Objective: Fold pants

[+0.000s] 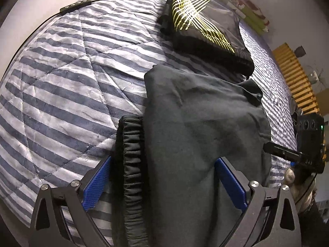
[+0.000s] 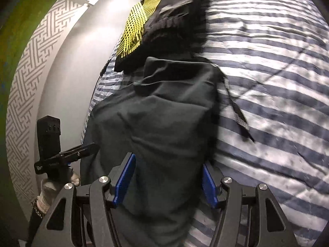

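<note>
Dark grey pants (image 1: 195, 123) lie folded in a thick bundle on a blue-and-white striped quilt (image 1: 61, 94). Their black elastic waistband (image 1: 131, 156) shows at the left edge of the bundle. My left gripper (image 1: 163, 160) is open, its blue pads (image 1: 96, 185) wide apart on either side of the near end of the pants. In the right wrist view the pants (image 2: 164, 119) fill the gap between the blue pads (image 2: 124, 181) of my right gripper (image 2: 168, 160), which is open but narrower. A black drawstring (image 2: 239, 113) trails onto the quilt (image 2: 277, 103).
A folded black garment with a yellow line print (image 1: 205, 28) (image 2: 156, 26) lies just beyond the pants. A black cable with an inline box (image 1: 76, 5) runs along the far quilt edge. Wooden slats (image 1: 296, 78) stand at the right. A patterned wall (image 2: 28, 65) borders the bed.
</note>
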The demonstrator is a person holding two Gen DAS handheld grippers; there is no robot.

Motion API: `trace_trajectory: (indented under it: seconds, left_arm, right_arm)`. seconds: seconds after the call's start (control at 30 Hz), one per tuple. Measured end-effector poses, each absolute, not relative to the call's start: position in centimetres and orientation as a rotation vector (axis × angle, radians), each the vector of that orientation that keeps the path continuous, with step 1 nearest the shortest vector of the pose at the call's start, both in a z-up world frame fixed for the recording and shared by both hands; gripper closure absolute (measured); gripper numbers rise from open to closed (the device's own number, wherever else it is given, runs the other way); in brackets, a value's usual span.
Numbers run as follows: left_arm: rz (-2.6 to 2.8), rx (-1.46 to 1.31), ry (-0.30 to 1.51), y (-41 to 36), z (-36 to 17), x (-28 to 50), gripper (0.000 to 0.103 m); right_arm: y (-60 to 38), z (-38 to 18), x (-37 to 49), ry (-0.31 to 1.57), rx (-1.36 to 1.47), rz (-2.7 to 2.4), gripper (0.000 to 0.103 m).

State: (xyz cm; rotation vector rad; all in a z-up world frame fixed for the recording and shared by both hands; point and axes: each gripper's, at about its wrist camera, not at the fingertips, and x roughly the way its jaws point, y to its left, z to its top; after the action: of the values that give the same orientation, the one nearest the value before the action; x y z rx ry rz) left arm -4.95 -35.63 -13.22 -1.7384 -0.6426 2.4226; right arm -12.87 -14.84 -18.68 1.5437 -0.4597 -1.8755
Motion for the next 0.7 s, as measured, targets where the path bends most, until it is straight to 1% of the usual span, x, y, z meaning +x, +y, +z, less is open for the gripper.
trace_trajectory:
  seconds: [0.03, 0.07, 0.1, 0.13, 0.17, 0.2, 0.27, 0.3, 0.4, 0.43, 0.47, 0.53, 0.6, 0.63, 0.67, 0.7]
  left_arm:
    - [2.429, -1.734, -0.648, -35.8, -13.1, -4.8, 0.013]
    - [2.442, -1.733, -0.659, -36.0, -13.1, -4.6, 0.023]
    - [2.448, -1.73, -0.676, -36.3, -13.0, -4.5, 0.027]
    - [2.462, -1.726, -0.691, -36.6, -13.0, -4.4, 0.037]
    - [2.469, -1.722, -0.693, -36.8, -12.9, -4.2, 0.042]
    - [2.475, -1.712, -0.691, -36.7, -12.9, -4.0, 0.043]
    - [2.488, -1.693, -0.679, -36.6, -12.8, -3.8, 0.043]
    - [2.49, -1.685, -0.672, -36.6, -12.8, -3.7, 0.043]
    - [2.482, -1.685, -0.669, -37.1, -12.6, -3.6, 0.032]
    - [2.493, -1.695, -0.66, -37.1, -12.6, -3.8, 0.02]
    - [2.507, -1.71, -0.647, -37.2, -12.7, -4.0, 0.011]
    - [2.502, -1.705, -0.647, -37.5, -13.0, -3.9, 0.01]
    - [2.51, -1.674, -0.631, -37.0, -13.1, -4.2, 0.012]
    - [2.503, -1.658, -0.639, -36.8, -13.1, -4.2, 0.026]
    - [2.503, -1.65, -0.648, -36.7, -13.0, -4.3, 0.034]
    - [2.518, -1.655, -0.642, -36.4, -12.9, -4.3, 0.038]
  right_arm:
    - [-15.1, -18.4, -12.8, -0.451, 1.542, -1.876, 0.053]
    - [-15.3, -18.4, -12.8, -0.448, 1.546, -1.873, 0.06]
    - [-15.6, -18.5, -12.8, -0.444, 1.549, -1.87, 0.067]
    - [-15.9, -18.5, -12.8, -0.435, 1.551, -1.872, 0.07]
    - [-16.1, -18.5, -12.7, -0.427, 1.55, -1.874, 0.076]
    - [-16.0, -18.4, -12.4, -0.417, 1.546, -1.874, 0.08]
    - [-16.3, -18.1, -12.0, -0.372, 1.532, -1.879, 0.085]
    - [-16.3, -18.0, -11.9, -0.354, 1.526, -1.88, 0.086]
    - [-15.9, -17.5, -11.7, -0.318, 1.517, -1.884, 0.086]
    - [-15.6, -17.5, -11.7, -0.315, 1.518, -1.882, 0.086]
    - [-15.4, -17.4, -11.8, -0.312, 1.521, -1.88, 0.084]
    - [-15.0, -17.5, -12.0, -0.318, 1.533, -1.886, 0.082]
    - [-15.0, -17.9, -12.4, -0.332, 1.545, -1.889, 0.08]
    - [-14.9, -18.2, -12.5, -0.338, 1.552, -1.886, 0.08]
    - [-14.8, -18.5, -12.5, -0.344, 1.561, -1.881, 0.079]
    - [-14.8, -18.7, -12.5, -0.352, 1.565, -1.877, 0.079]
